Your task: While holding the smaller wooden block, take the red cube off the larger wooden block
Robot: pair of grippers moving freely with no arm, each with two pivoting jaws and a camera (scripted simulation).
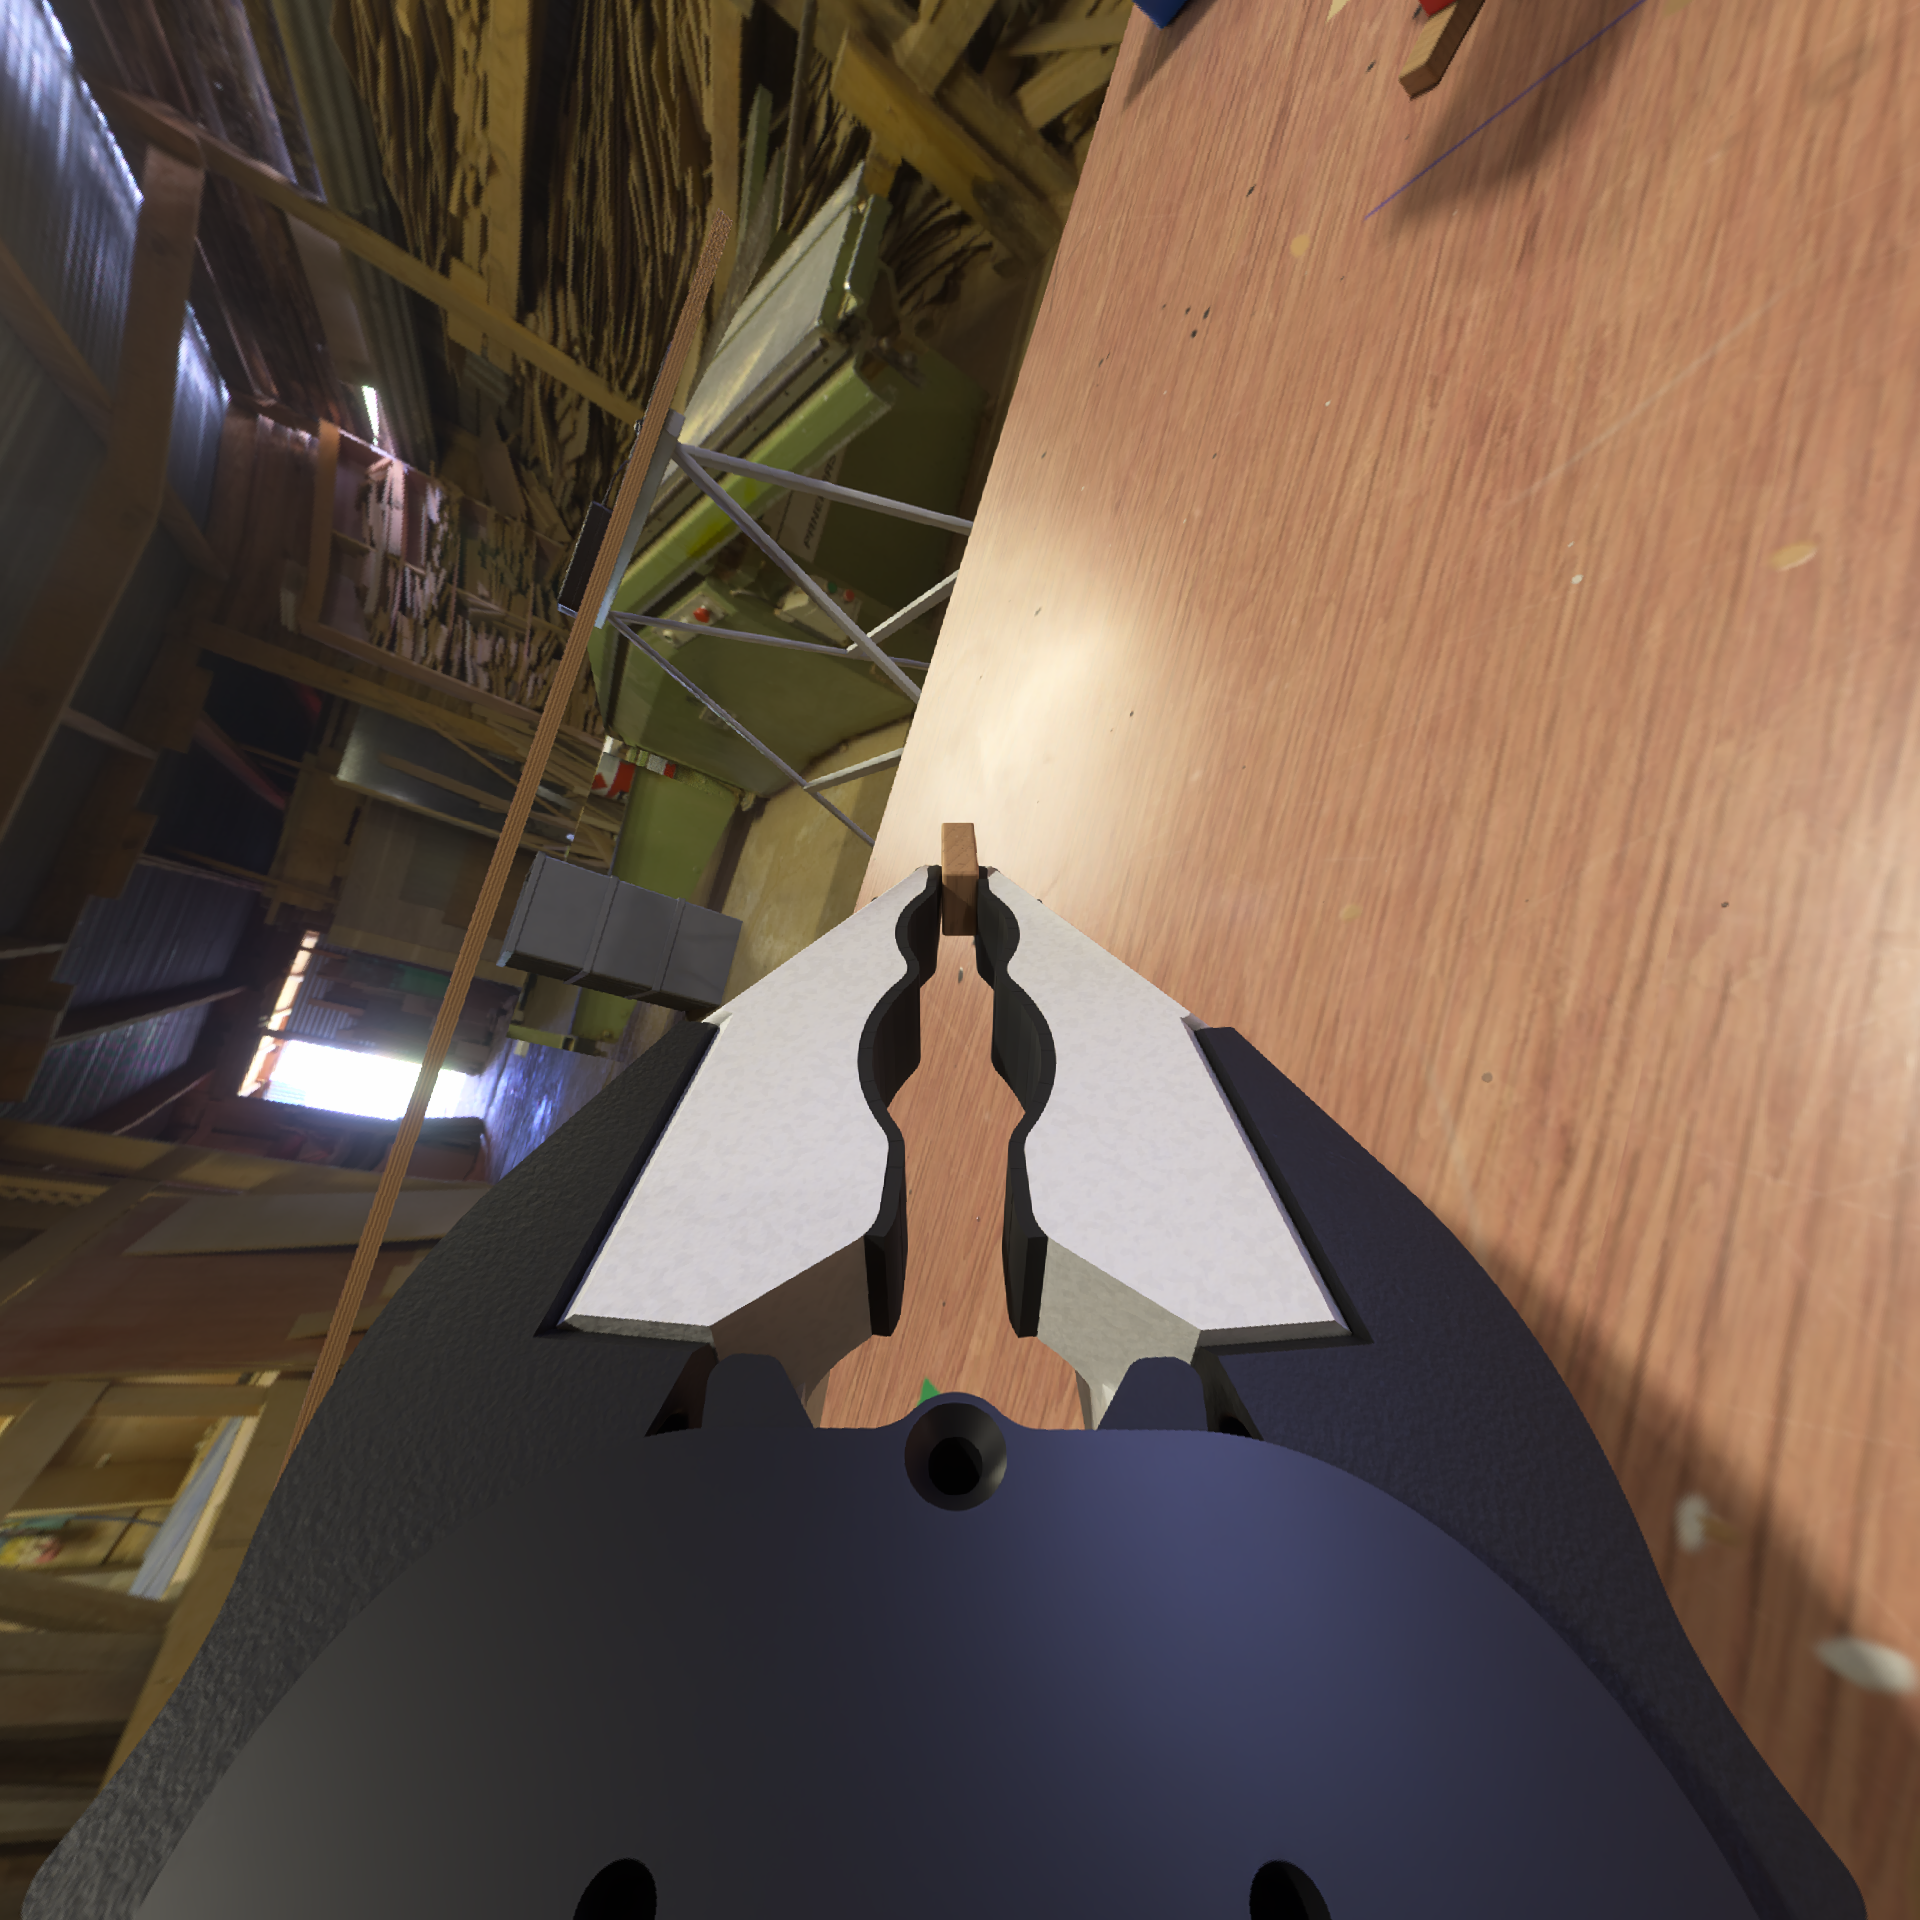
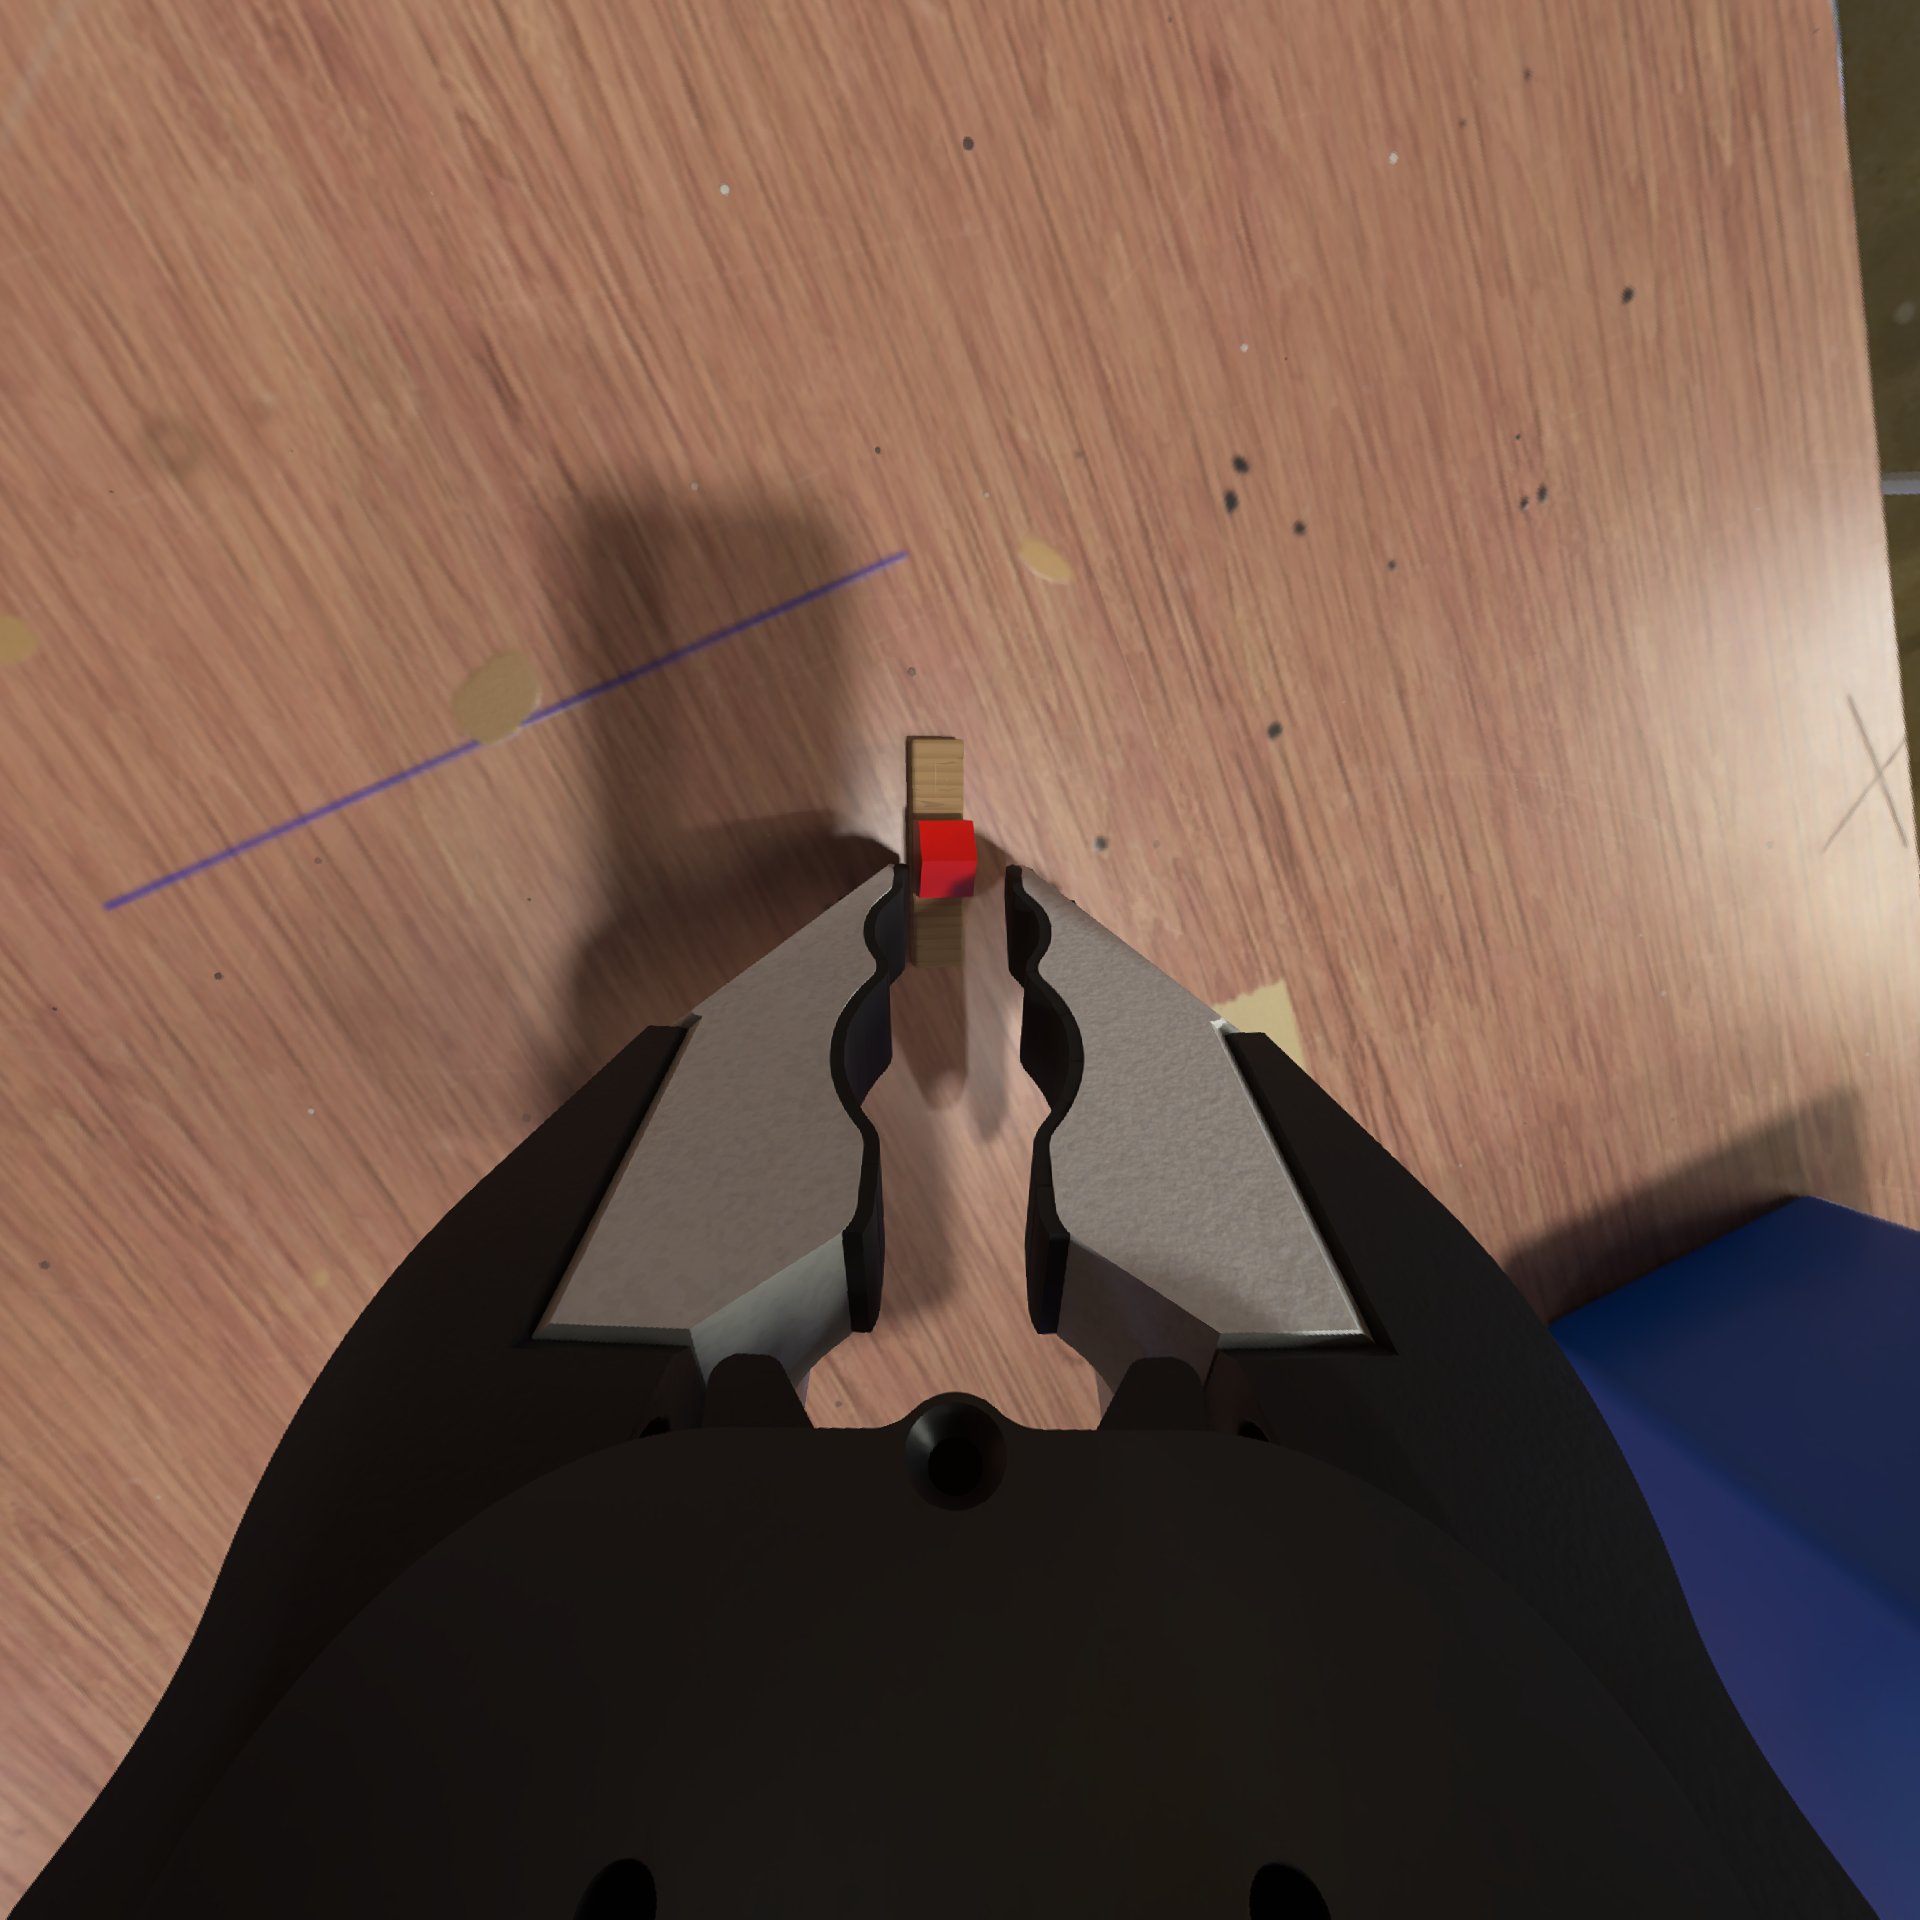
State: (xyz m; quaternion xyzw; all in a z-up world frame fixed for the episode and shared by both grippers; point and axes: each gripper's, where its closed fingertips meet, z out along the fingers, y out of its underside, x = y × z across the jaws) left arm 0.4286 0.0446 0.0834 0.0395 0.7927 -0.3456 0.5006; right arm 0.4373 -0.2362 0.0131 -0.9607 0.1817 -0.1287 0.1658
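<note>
In the left wrist view my left gripper (image 1: 958,896) is shut on the smaller wooden block (image 1: 957,873), a thin brown piece that pokes out past the fingertips above the wooden table (image 1: 1455,727). In the right wrist view my right gripper (image 2: 953,878) is open and looks down on the red cube (image 2: 945,858). The cube sits on the larger wooden block (image 2: 935,777), a pale strip lying on the table. The cube is between the fingertips, close to the left one, with a gap to the right one. The larger block also shows far off in the left wrist view (image 1: 1439,52).
A blue box (image 2: 1766,1455) stands on the table at the lower right of the right wrist view. The table's edge (image 2: 1865,416) runs down the right side there. In the left wrist view the table edge (image 1: 977,582) runs beside a workshop background.
</note>
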